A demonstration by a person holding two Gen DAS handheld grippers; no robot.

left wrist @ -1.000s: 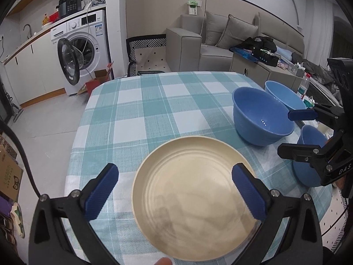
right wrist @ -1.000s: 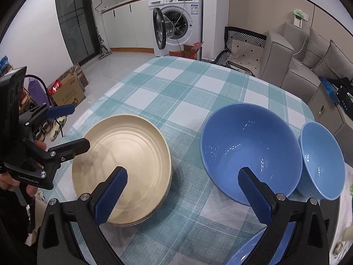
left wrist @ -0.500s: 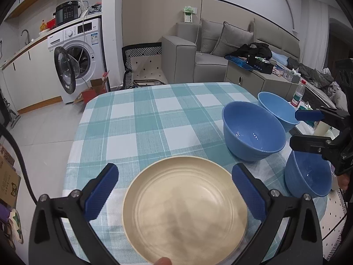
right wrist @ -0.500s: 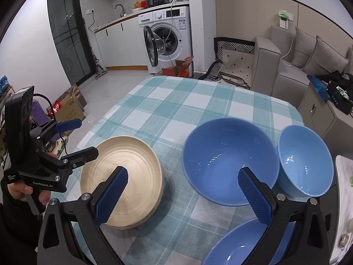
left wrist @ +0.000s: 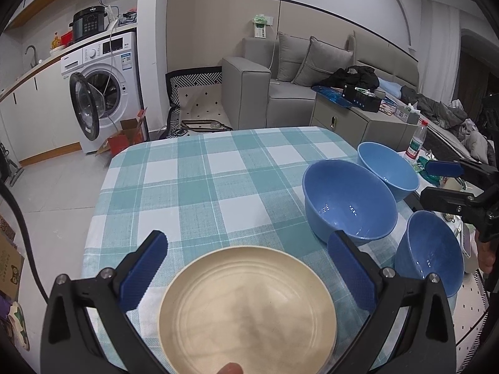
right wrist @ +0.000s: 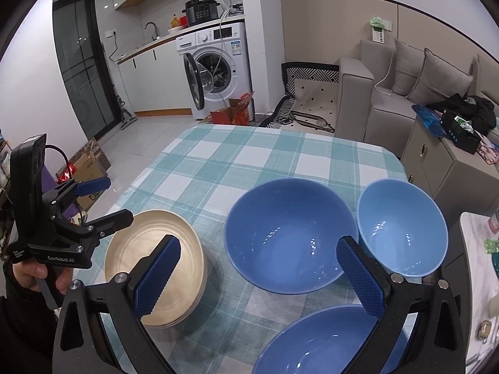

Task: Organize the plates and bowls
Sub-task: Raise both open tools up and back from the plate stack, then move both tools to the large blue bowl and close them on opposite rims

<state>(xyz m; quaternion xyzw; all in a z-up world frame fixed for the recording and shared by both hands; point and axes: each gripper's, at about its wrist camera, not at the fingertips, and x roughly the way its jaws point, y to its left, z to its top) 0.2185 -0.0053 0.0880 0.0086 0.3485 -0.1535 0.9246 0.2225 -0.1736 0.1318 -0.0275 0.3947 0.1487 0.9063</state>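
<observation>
Both grippers pulled back and up since a second ago: left gripper [left wrist: 246, 271] spread above cream plate stack [left wrist: 248, 311] at lower centre; right gripper [right wrist: 259, 277] spread, empty, blue bowls [right wrist: 290, 233] unstacked — sorting likely not begun.

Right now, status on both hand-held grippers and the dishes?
Left hand-held gripper open, over the plates. Right hand-held gripper open, holding nothing, above the big bowl. Three blue bowls unstacked. Nothing in the way.

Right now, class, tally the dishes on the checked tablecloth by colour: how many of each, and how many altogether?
Blue bowls: 3
Cream plate stack: 1 (the plates within it cannot be counted)
Total: 4
</observation>
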